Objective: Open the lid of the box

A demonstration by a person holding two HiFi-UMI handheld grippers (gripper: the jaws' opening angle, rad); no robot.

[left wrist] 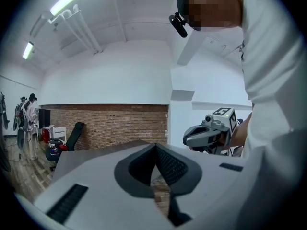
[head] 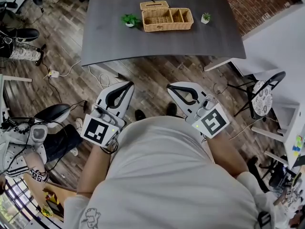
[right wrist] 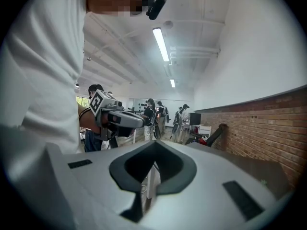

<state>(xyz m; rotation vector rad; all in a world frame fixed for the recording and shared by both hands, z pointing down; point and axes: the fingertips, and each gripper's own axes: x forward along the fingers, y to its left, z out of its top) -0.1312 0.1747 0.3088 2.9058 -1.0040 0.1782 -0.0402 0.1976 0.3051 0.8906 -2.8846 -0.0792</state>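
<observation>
Two tools sit mid-frame: my left gripper (head: 127, 86) and right gripper (head: 171, 88), jaws pressed together with nothing in them. I see the box (head: 167, 19) on the table (head: 119, 42), top middle, well apart from both.

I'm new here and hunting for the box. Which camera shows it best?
The head view: the box sits whole on the table, seen from above. Neither gripper view shows it.
</observation>
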